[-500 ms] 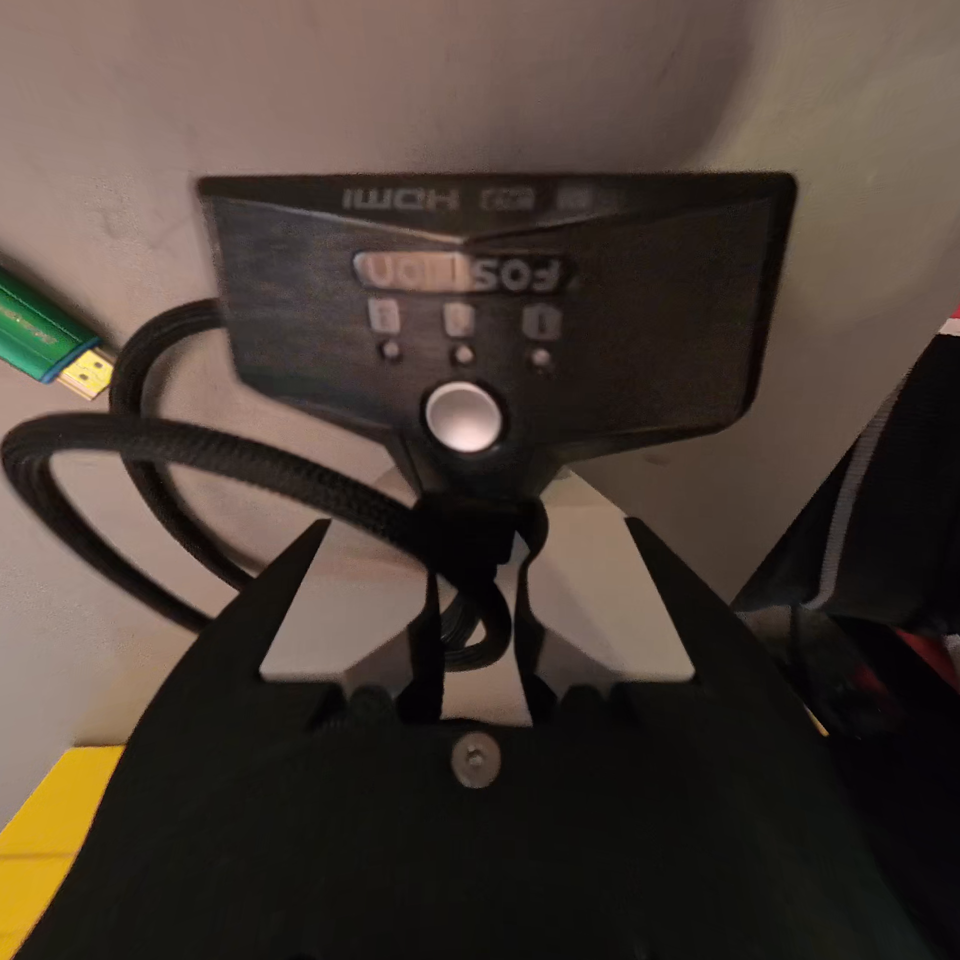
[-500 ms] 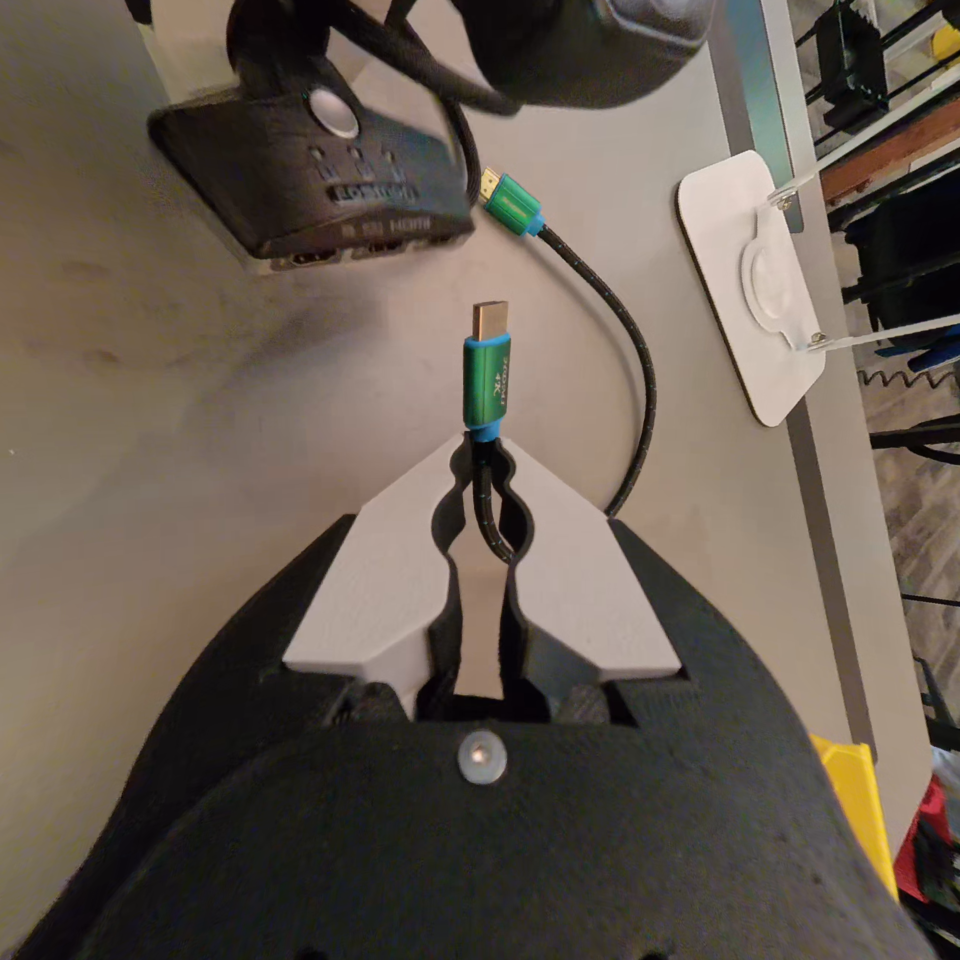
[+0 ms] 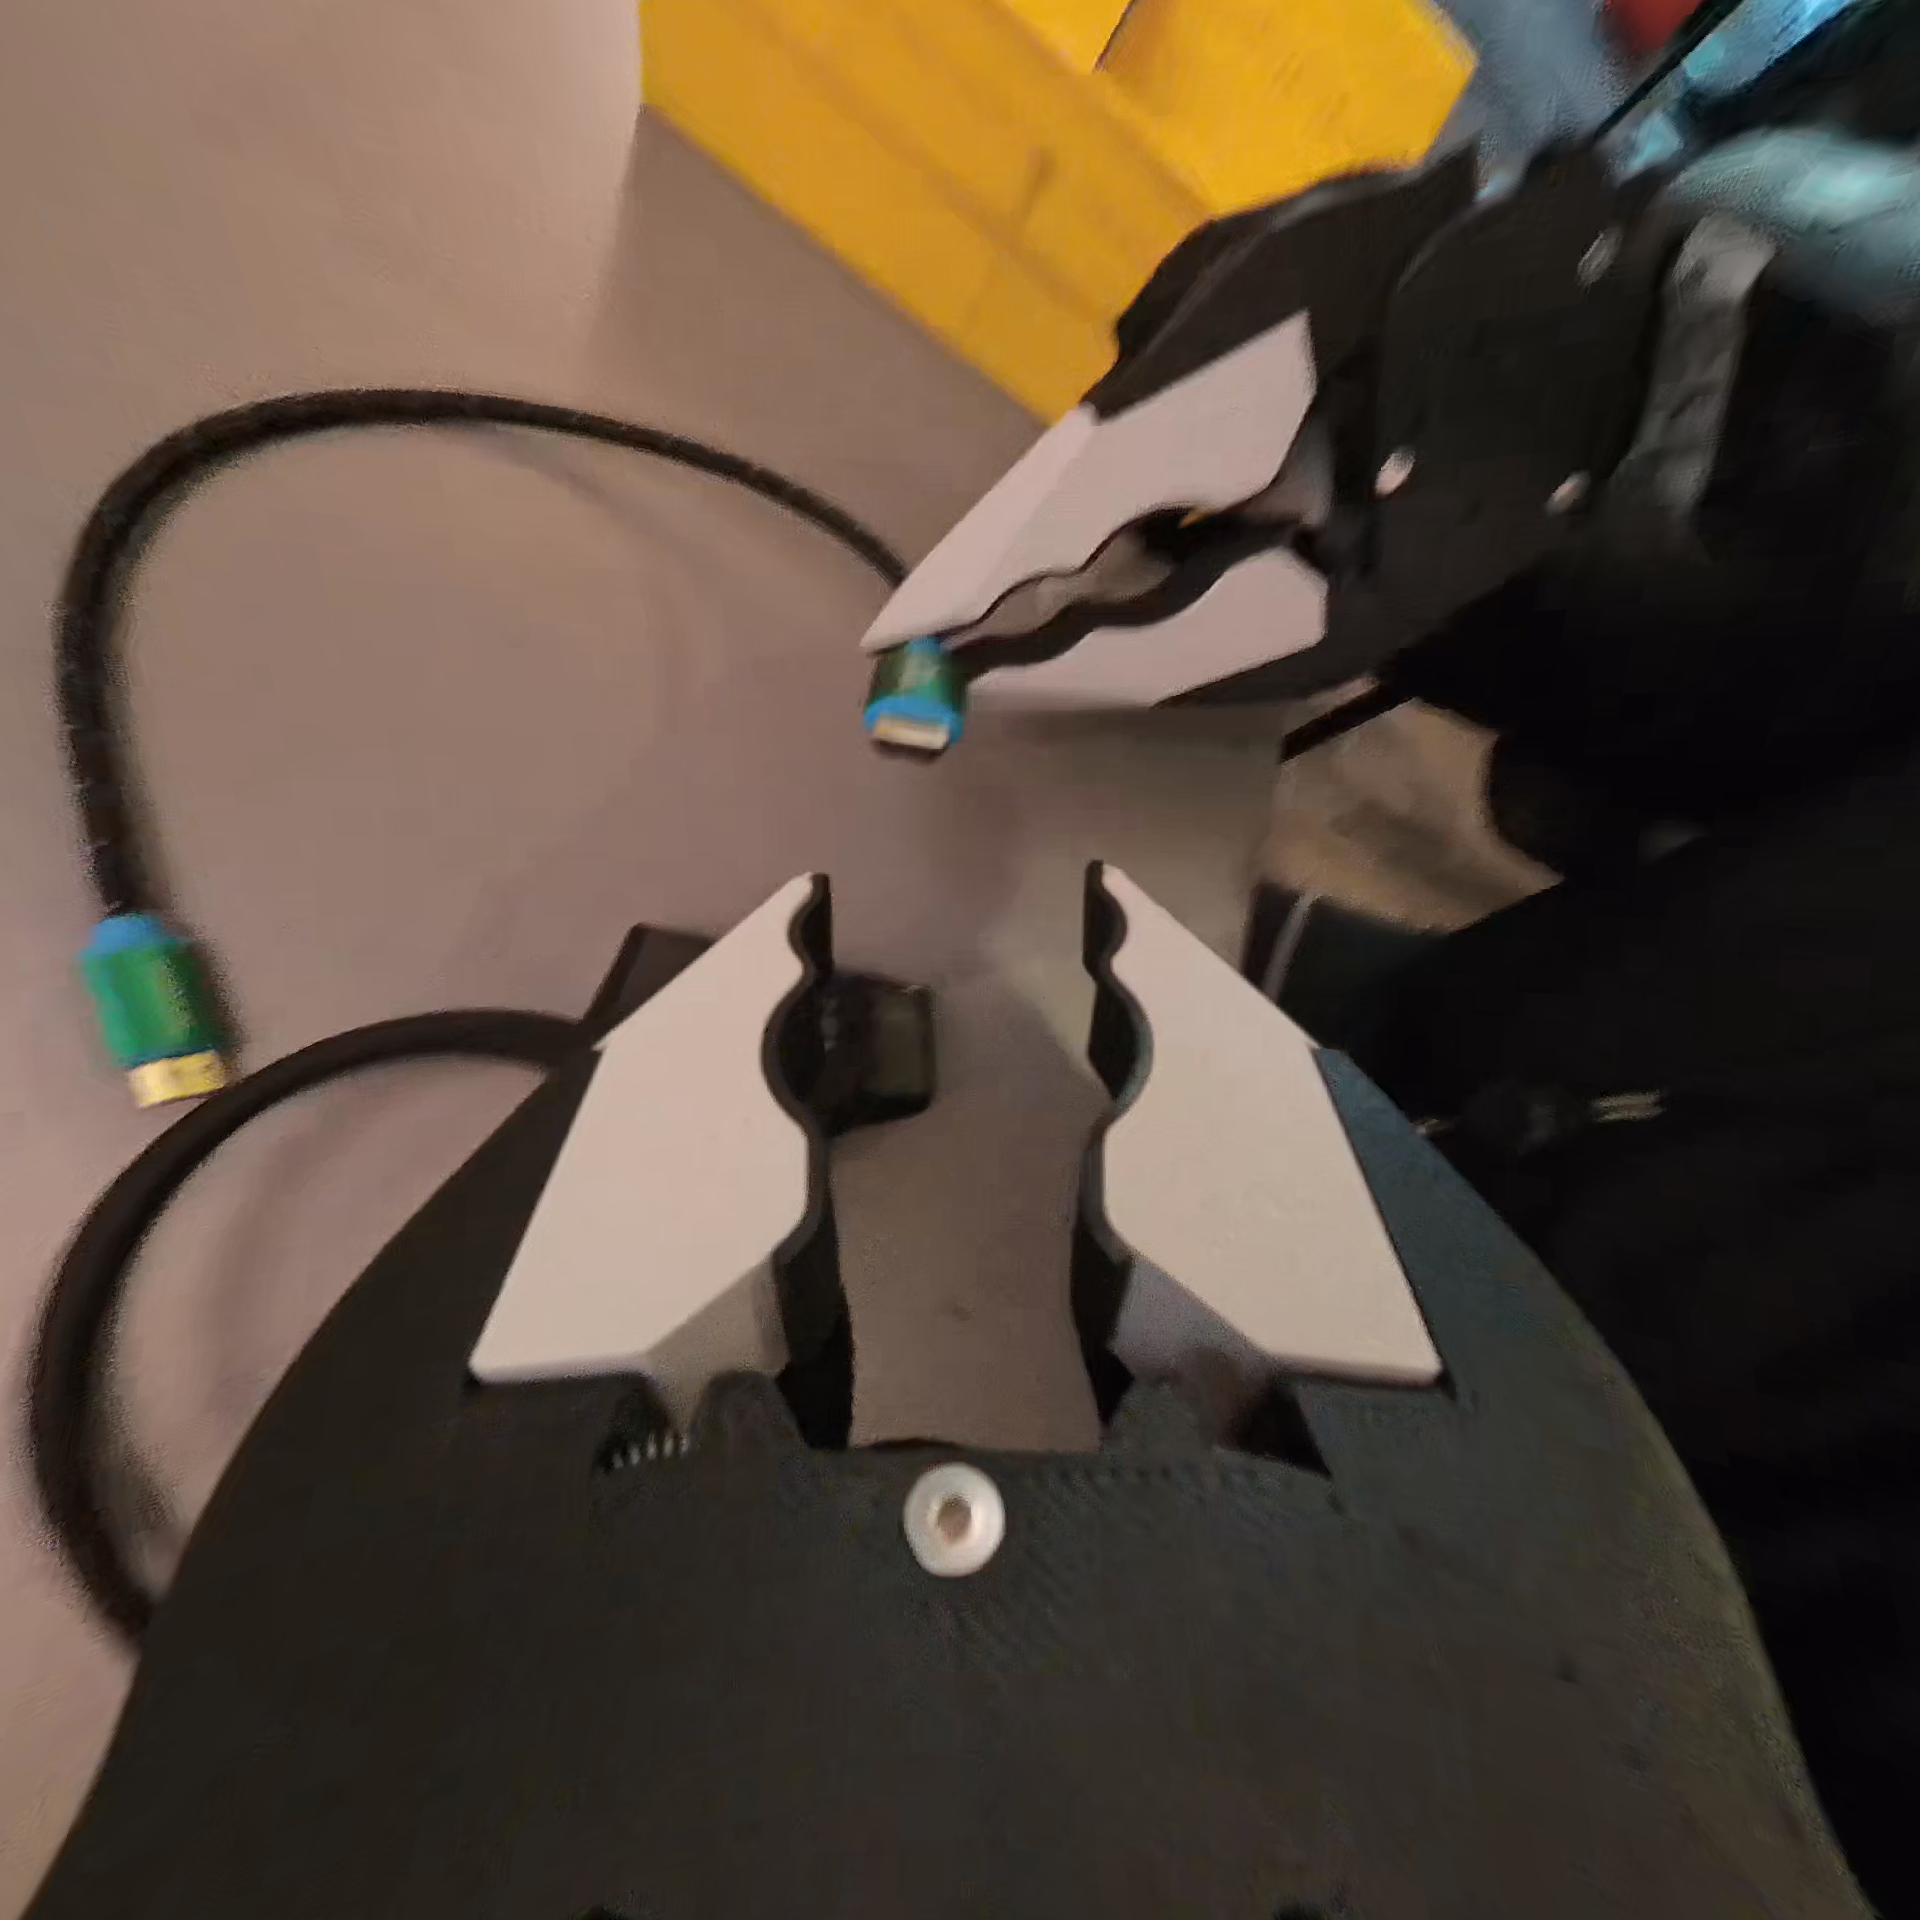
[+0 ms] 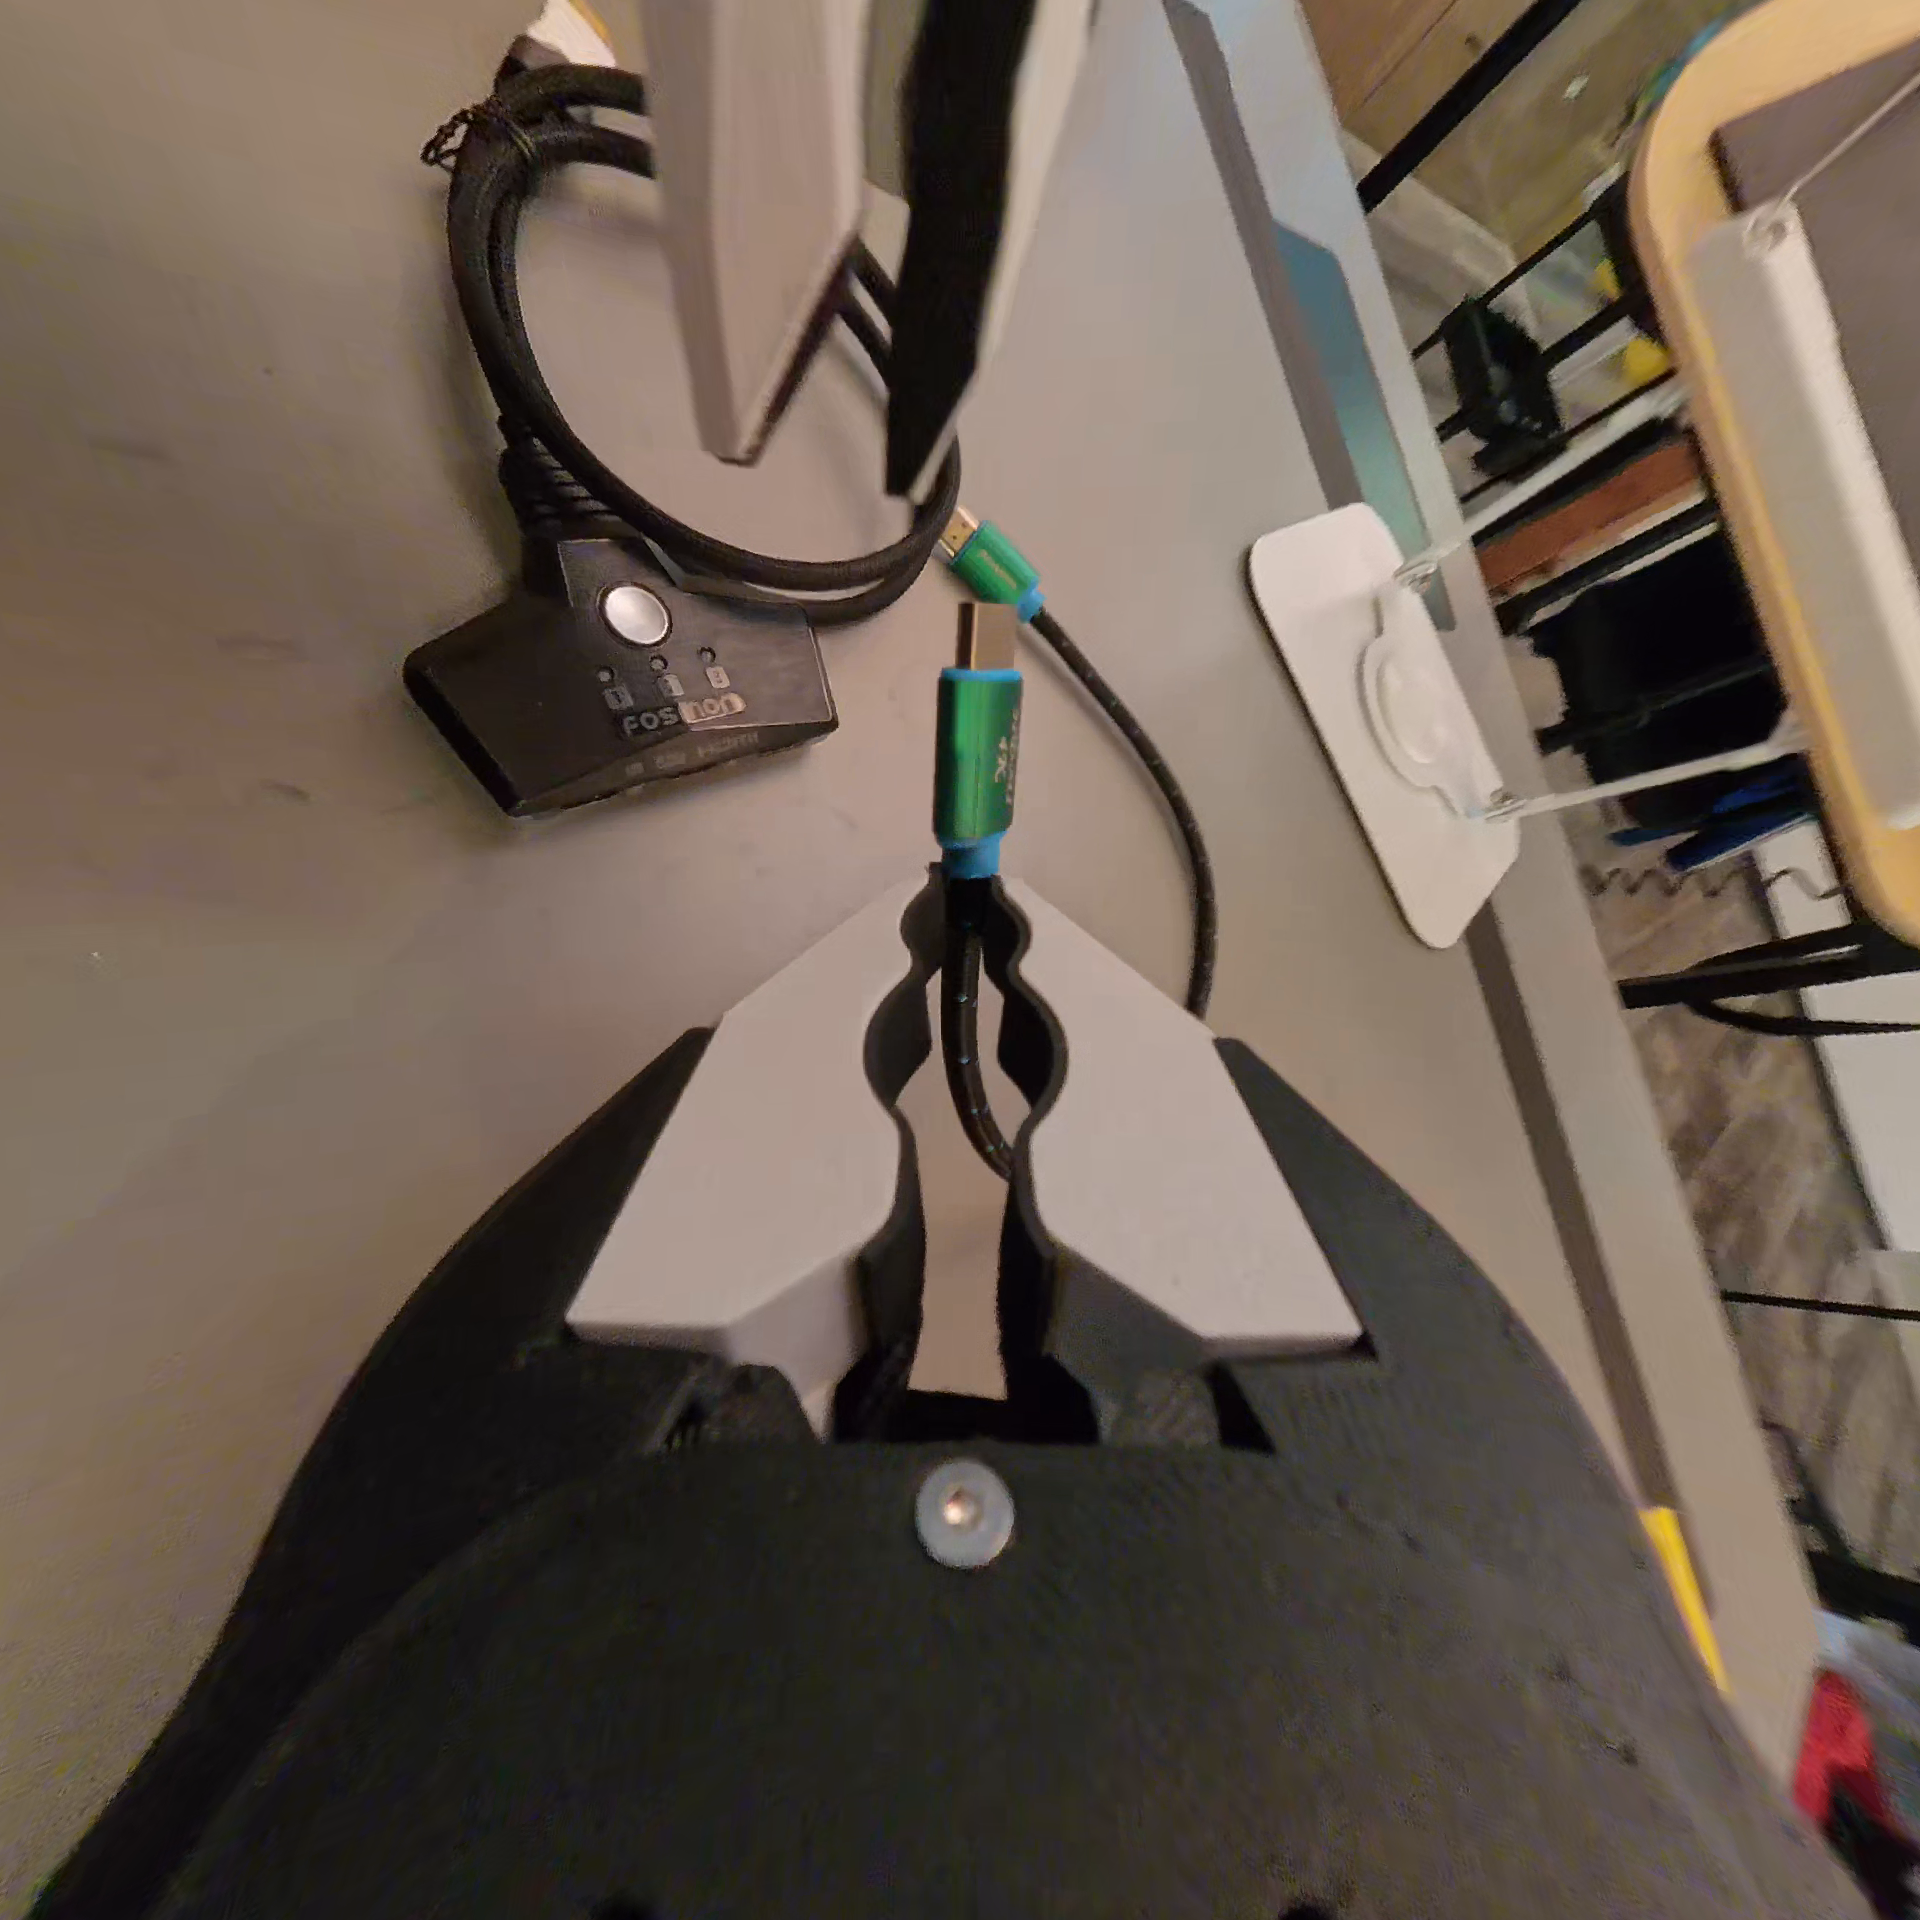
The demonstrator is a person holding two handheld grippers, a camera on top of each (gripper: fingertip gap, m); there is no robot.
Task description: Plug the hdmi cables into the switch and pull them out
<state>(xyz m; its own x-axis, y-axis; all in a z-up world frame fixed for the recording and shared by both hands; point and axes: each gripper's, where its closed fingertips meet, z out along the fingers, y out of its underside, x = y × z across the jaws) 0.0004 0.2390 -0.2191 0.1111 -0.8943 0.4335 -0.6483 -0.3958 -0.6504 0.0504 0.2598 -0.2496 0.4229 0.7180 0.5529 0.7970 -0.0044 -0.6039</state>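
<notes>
The black HDMI switch lies flat on the grey table, its braided black cable looped behind it. My right gripper is shut on the cable just behind a green HDMI plug, which points forward, to the right of the switch and apart from it. The plug's other green end lies loose on the table. My left gripper is open and empty above the switch, which its left finger mostly hides. The right gripper with the held plug shows ahead of it.
A white pad with a clear bracket sits near the table's right edge. A yellow bin stands beyond the table. The loose plug and cable loops lie to the left in the left wrist view. Tip to tip, the grippers are about 7 cm apart.
My left gripper has opened and let go of the switch's cable, then swung away. The switch now rests on the table. My right gripper still holds the green plug.
</notes>
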